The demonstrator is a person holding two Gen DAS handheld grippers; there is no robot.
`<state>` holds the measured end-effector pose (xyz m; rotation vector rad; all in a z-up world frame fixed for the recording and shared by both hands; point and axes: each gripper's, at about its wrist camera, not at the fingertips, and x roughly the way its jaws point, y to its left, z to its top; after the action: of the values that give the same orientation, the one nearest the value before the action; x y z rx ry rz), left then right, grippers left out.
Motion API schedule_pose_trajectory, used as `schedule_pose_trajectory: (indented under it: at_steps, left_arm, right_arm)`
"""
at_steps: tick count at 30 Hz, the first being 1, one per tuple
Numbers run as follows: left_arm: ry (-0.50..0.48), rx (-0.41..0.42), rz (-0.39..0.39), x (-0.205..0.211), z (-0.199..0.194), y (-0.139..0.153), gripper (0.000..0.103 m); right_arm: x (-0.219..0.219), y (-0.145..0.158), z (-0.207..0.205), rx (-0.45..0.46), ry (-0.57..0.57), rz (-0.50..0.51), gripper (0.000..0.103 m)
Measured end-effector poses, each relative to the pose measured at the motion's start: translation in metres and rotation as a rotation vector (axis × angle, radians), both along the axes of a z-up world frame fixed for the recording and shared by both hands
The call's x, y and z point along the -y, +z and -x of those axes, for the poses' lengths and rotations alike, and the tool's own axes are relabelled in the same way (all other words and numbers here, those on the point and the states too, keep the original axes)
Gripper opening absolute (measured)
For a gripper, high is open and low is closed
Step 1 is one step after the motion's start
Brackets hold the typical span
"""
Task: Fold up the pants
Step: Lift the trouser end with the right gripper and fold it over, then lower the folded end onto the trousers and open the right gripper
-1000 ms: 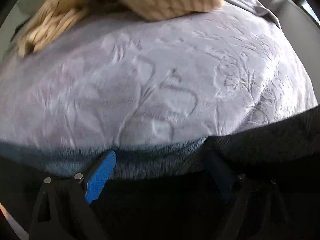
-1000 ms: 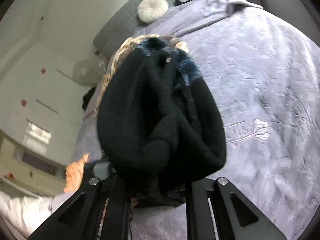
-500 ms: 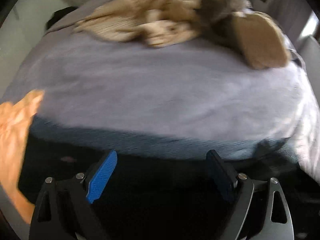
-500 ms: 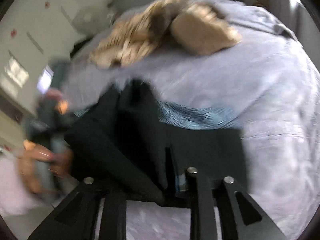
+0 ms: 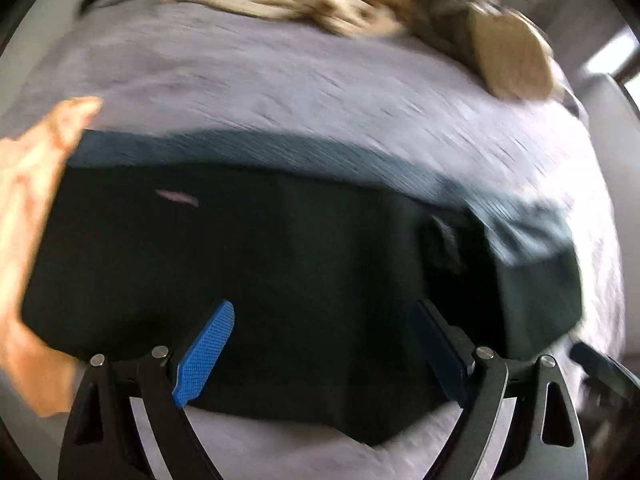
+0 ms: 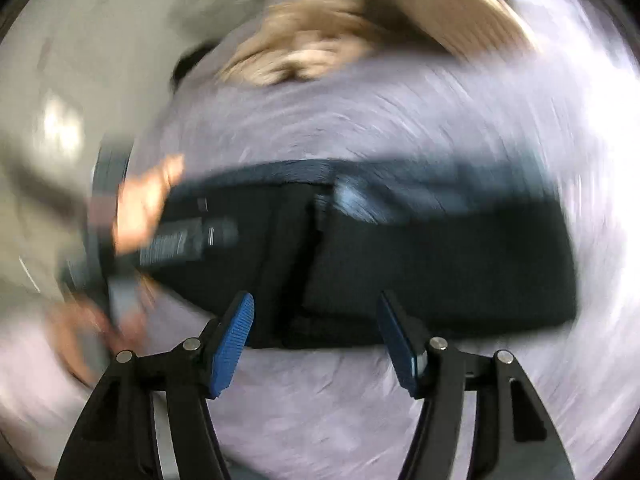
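The black pants (image 5: pixel 280 264) lie folded in a flat block on the lilac bedspread (image 5: pixel 280 92), with a grey-blue waistband along the far edge. My left gripper (image 5: pixel 324 336) is open and empty, its blue pads just above the near part of the pants. In the right wrist view the pants (image 6: pixel 420 264) lie across the middle. My right gripper (image 6: pixel 316 328) is open and empty at their near edge. Both views are motion-blurred.
A pile of tan clothes (image 5: pixel 360 4) lies at the far side of the bed, also in the right wrist view (image 6: pixel 360 28). A hand (image 5: pixel 32 208) is at the left of the pants. The other gripper's body (image 6: pixel 176 240) shows at the left.
My right gripper has let go of the bunched pants and opened; they now lie flat on the bed. My left gripper has pulled back, so more of the pants shows.
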<state>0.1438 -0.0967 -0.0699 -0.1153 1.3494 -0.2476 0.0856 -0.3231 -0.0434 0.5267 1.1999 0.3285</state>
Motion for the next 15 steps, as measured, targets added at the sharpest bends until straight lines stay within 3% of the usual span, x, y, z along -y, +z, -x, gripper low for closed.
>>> schedule_pose_trajectory:
  at_steps: [3,5,9,14,15]
  left_arm:
    - [-0.119,-0.017,0.017,0.027,0.022,-0.009,0.092]
    - [-0.193,-0.033,0.029,0.043,0.040,-0.014,0.092]
    - [-0.242,-0.034,-0.006,0.058,0.060,-0.019,0.092]
    - [-0.179,-0.036,-0.004,0.055,0.054,-0.023,0.092]
    - [-0.169,-0.038,-0.009,0.055,0.052,-0.024,0.092]
  right_arm:
    - [0.063,-0.033,0.014,-0.159,-0.239,-0.279,0.065]
    - [0.073,-0.044,0.019,-0.189,-0.273,-0.390,0.061]
    - [0.069,-0.069,0.019,-0.263,-0.292,-0.467,0.052]
    - [0.069,-0.096,0.009,-0.262,-0.355,-0.545,0.049]
    - [0.070,-0.100,0.008,-0.274,-0.368,-0.545,0.042]
